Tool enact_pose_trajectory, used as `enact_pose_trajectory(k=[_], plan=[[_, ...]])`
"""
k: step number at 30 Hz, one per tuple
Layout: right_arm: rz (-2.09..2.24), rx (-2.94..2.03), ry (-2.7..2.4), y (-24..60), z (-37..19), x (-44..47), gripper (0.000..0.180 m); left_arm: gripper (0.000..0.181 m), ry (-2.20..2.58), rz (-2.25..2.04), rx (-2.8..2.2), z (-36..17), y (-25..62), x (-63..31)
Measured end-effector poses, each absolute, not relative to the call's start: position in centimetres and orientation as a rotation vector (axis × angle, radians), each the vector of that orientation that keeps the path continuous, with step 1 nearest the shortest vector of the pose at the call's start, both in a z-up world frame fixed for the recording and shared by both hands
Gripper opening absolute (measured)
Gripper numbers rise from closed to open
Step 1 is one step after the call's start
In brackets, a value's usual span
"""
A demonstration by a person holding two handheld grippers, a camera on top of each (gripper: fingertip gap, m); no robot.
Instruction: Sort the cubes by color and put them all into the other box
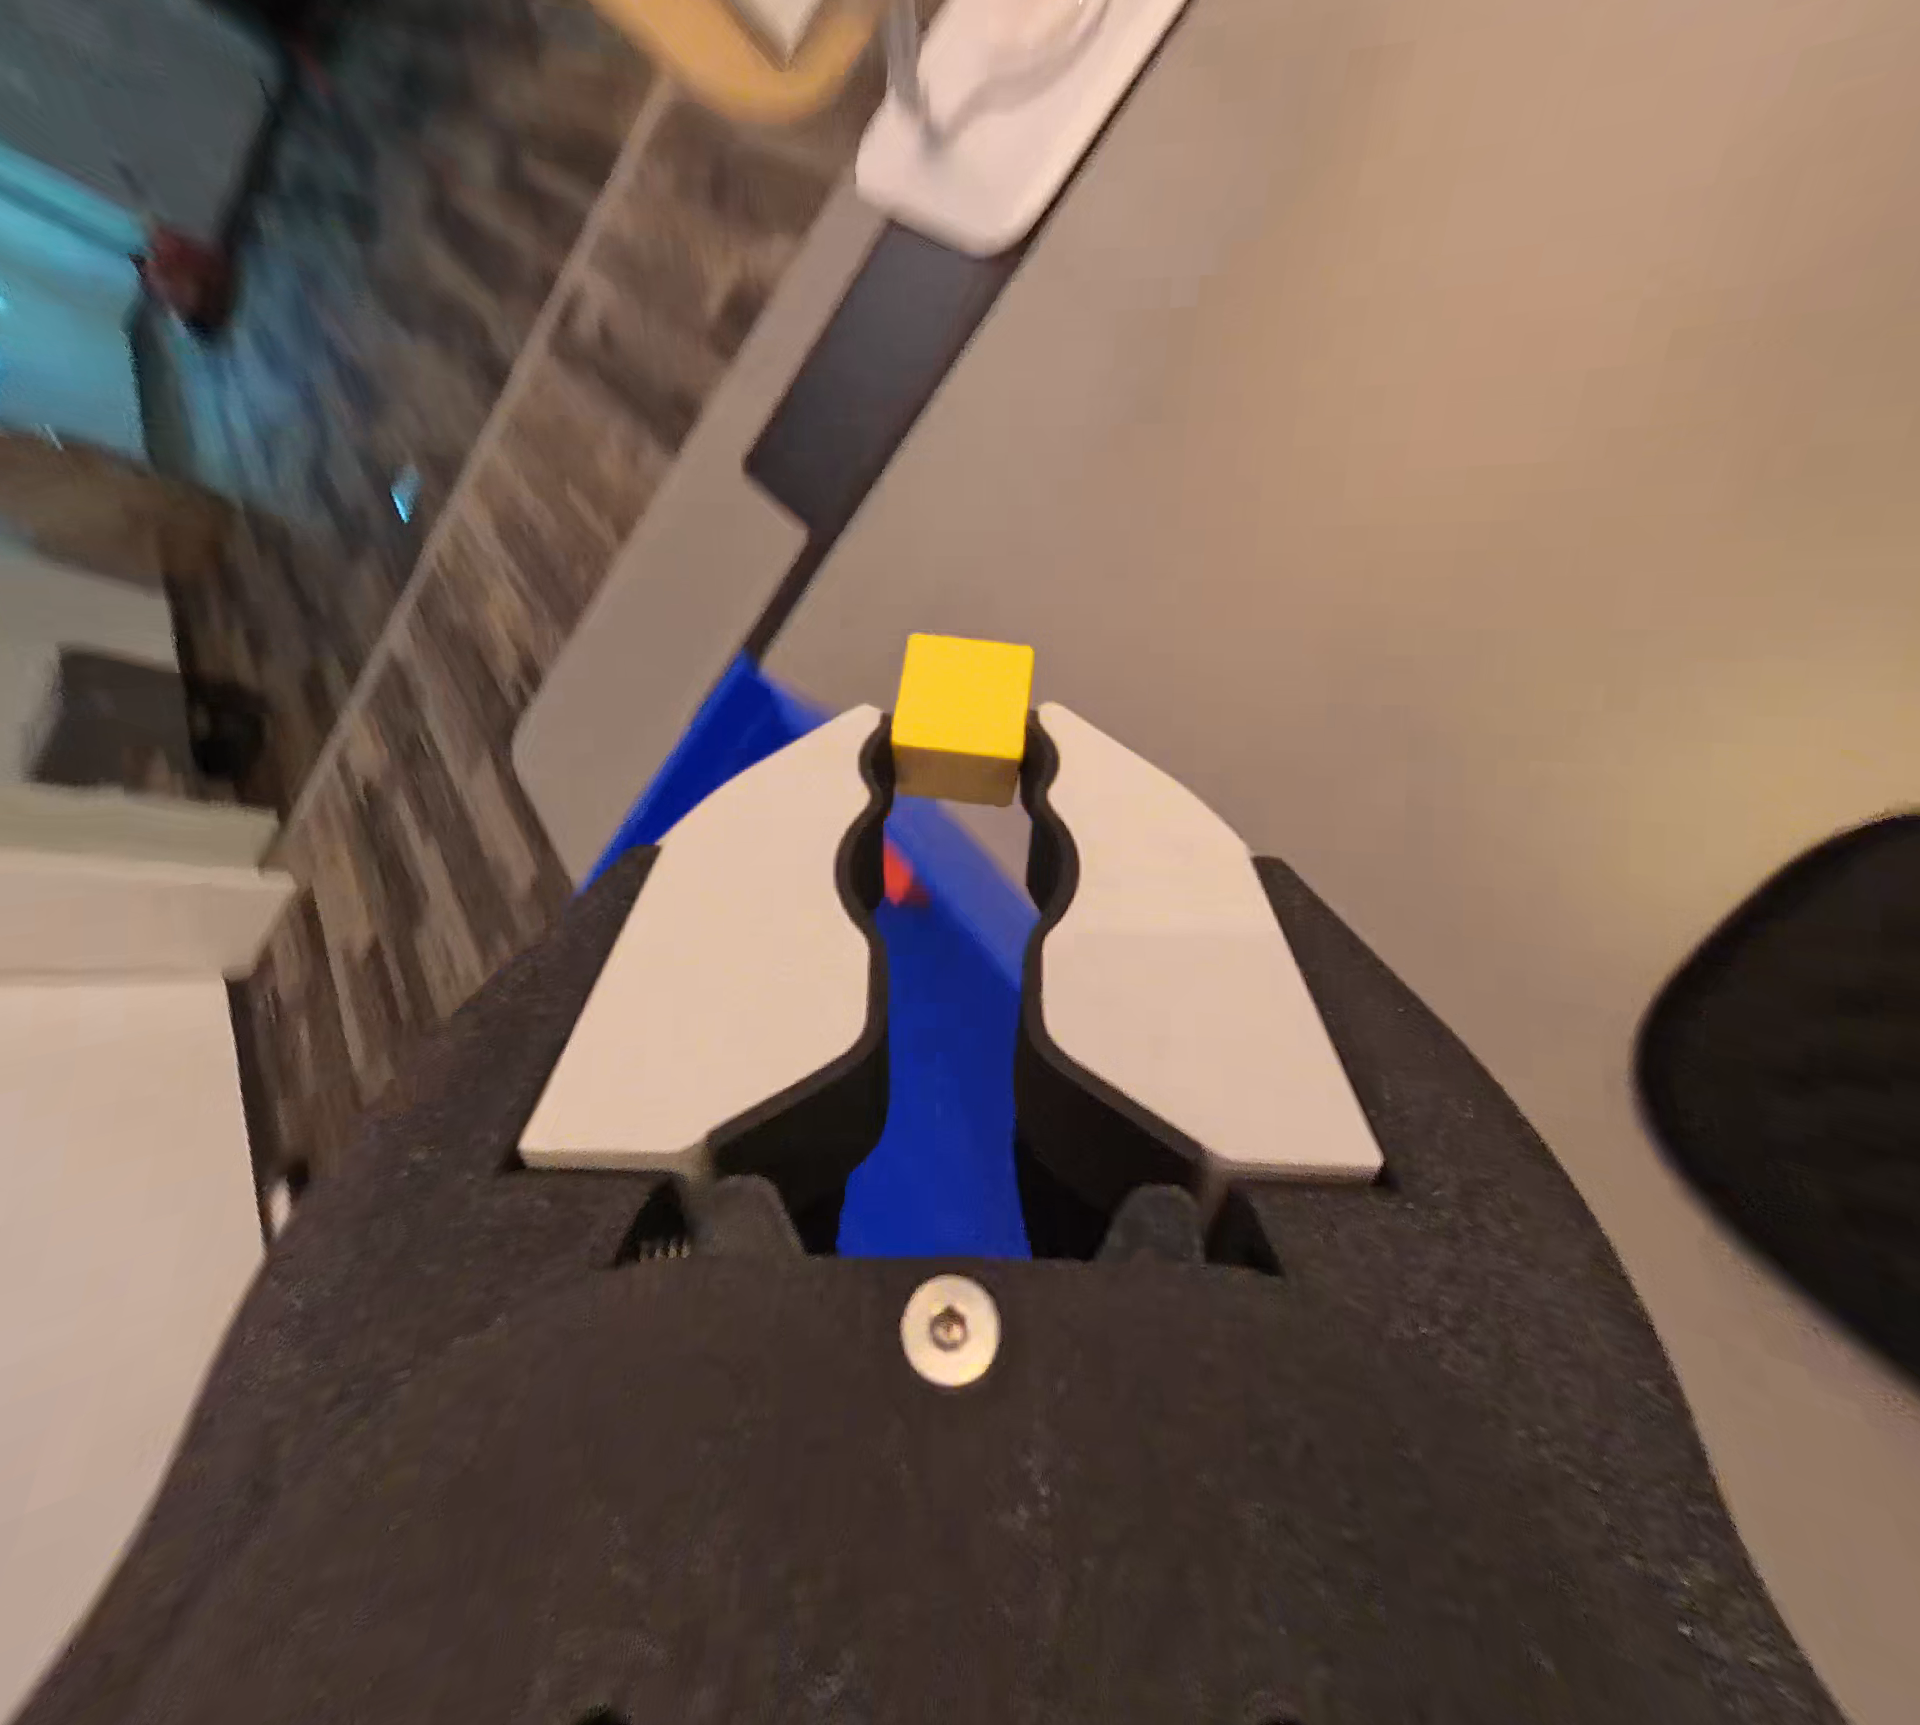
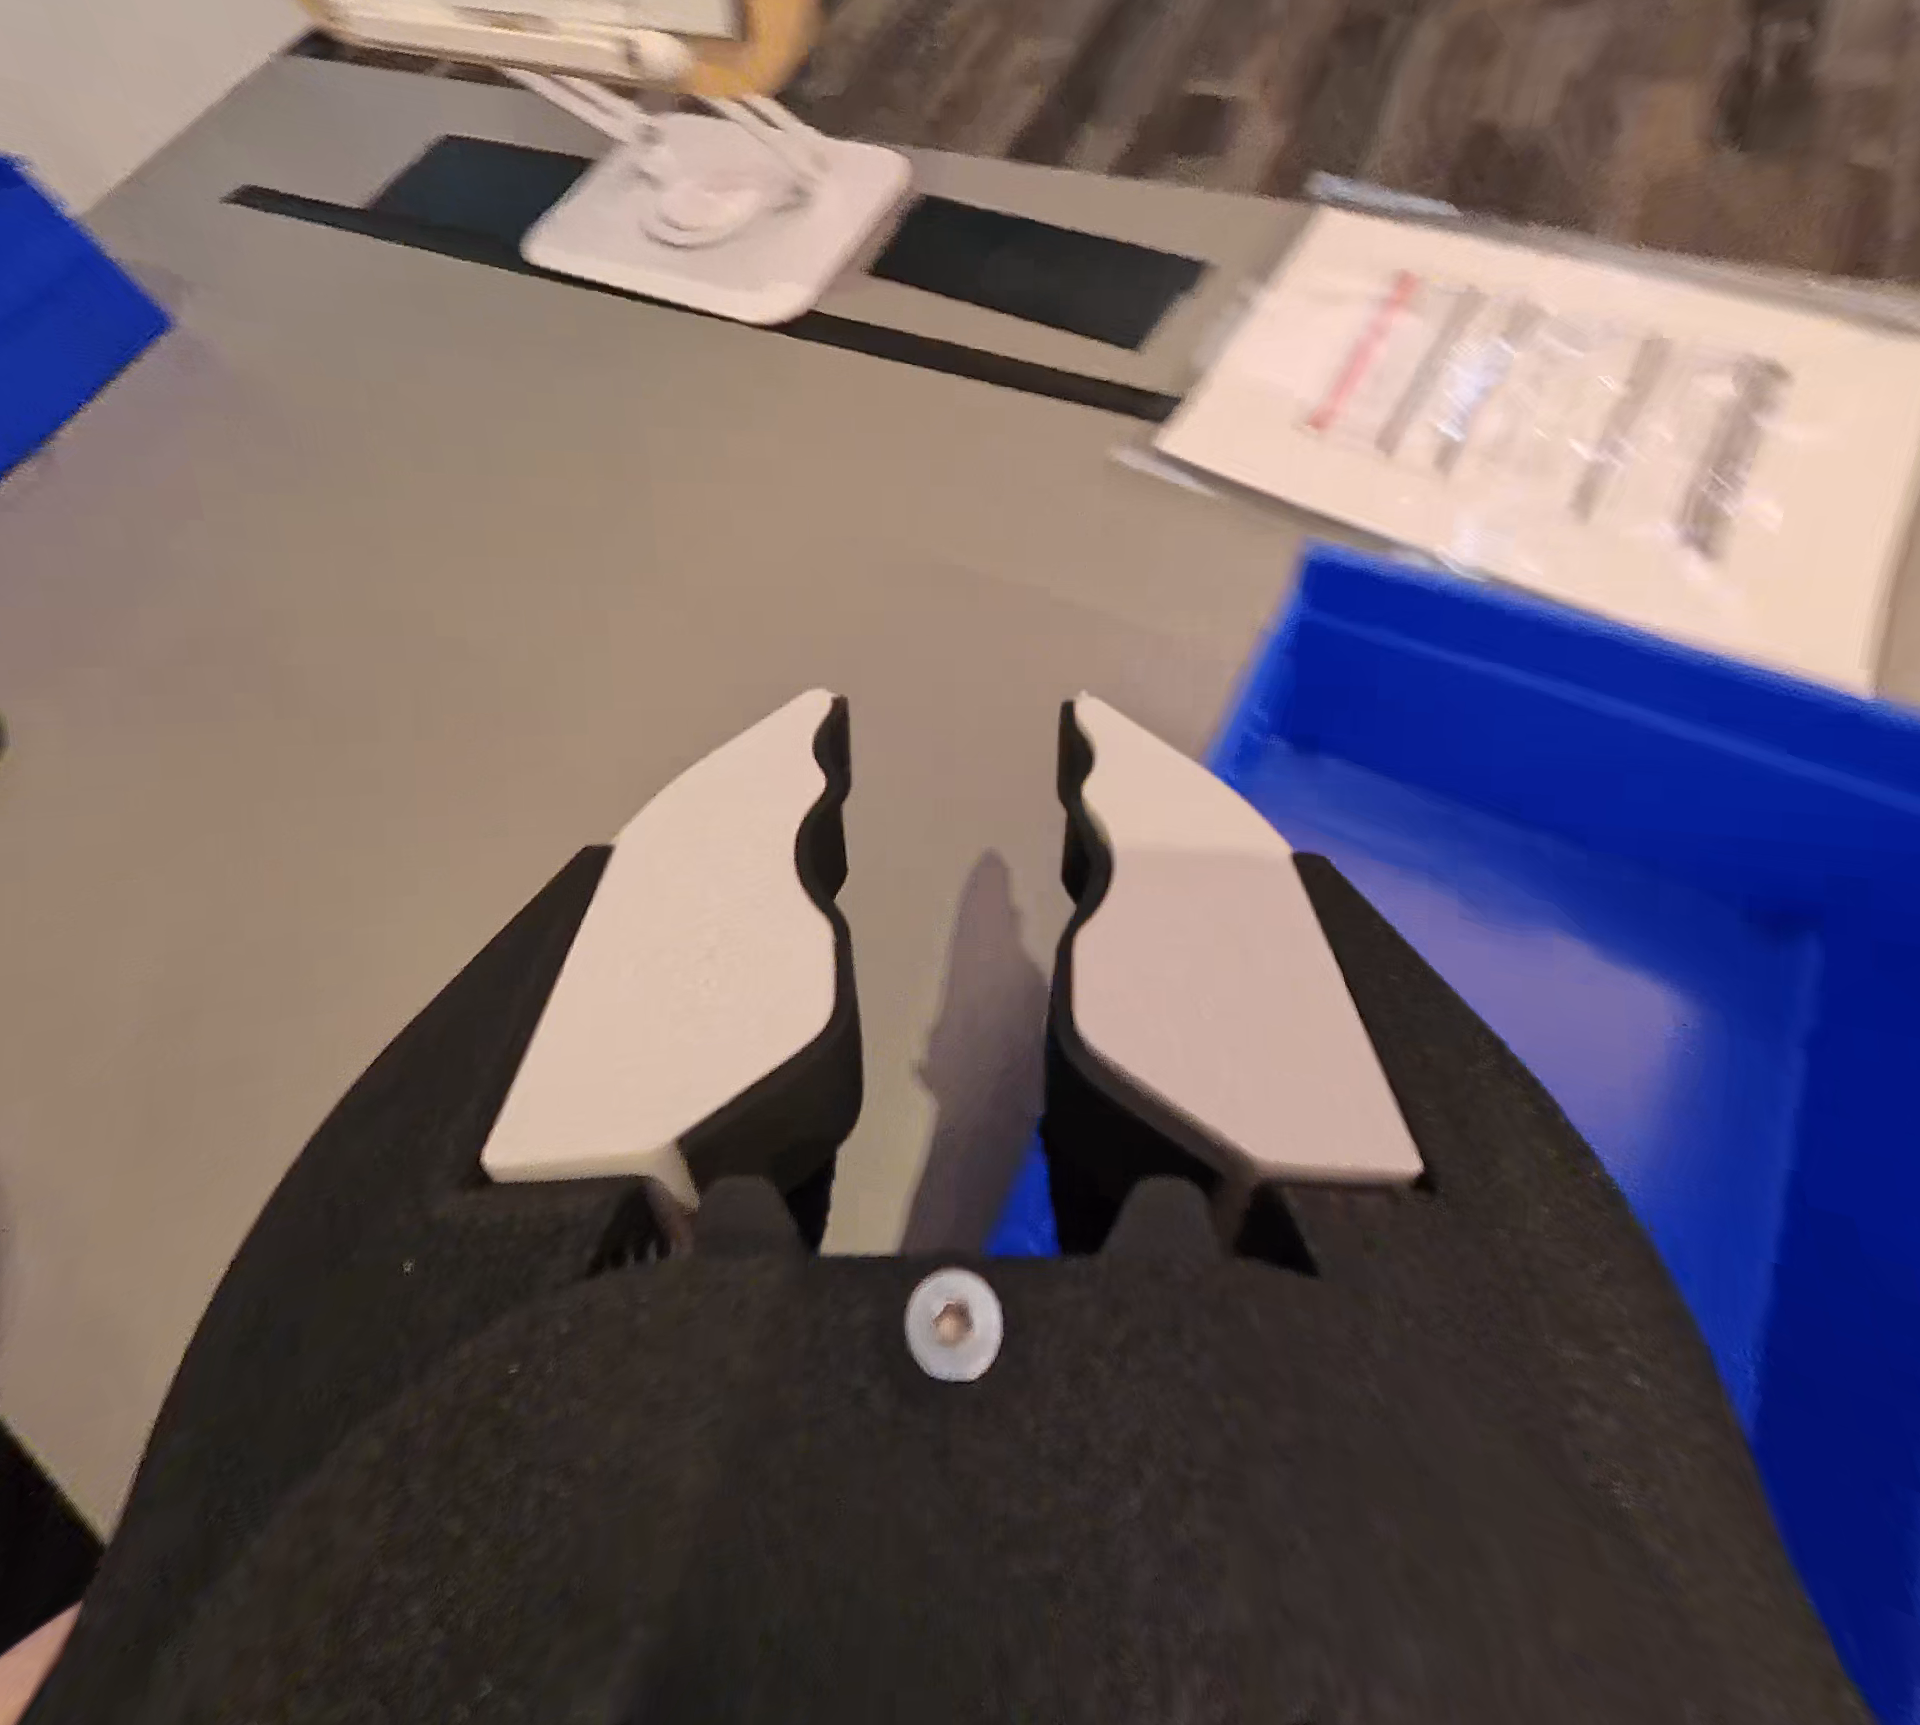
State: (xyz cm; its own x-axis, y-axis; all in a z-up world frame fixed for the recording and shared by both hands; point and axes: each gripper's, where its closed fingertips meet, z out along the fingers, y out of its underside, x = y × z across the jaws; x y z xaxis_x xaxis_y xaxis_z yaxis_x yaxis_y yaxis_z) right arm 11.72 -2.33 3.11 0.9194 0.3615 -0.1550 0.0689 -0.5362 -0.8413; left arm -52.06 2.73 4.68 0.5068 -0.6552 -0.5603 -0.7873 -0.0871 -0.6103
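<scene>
Small yellow cube (image 1: 964,714) pinched at tips of left gripper (image 1: 961,745), jaws clamped on its sides, lifted clear. Beneath claw: blue plastic box (image 1: 935,1104), red cube (image 1: 902,880) glimpsed inside between fingers. Grey tabletop (image 1: 1455,428) ahead. Right gripper (image 2: 954,740) empty, jaws parted with moderate gap, over table. Second blue plastic box (image 2: 1558,792) just right of it; white stand base (image 2: 727,231) far ahead.
</scene>
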Motion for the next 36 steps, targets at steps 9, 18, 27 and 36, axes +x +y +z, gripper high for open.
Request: enact_pose_trajectory(k=[9, 18, 27, 36], plan=[[0.927, -1.815, -0.846, -3.5, 10.7, -9.1, 0.04, 0.023, 1.236, -0.084, -1.367, 7.6, -1.2, -34.7], [1.365, -1.854, -0.956, -4.6, 8.8, -23.3, 0.058, 0.023, 1.211, -0.189, -1.219, 7.4, -3.6, -25.5], [1.592, -1.881, -0.993, -5.7, 7.6, -26.0, 0.023, 0.023, 1.235, -0.252, -1.223, 7.3, -4.5, -23.8], [1.469, -1.823, -1.043, -6.3, 10.2, -21.1, 0.022, 0.04, 1.149, -0.243, -1.251, 7.3, -4.9, -24.8]])
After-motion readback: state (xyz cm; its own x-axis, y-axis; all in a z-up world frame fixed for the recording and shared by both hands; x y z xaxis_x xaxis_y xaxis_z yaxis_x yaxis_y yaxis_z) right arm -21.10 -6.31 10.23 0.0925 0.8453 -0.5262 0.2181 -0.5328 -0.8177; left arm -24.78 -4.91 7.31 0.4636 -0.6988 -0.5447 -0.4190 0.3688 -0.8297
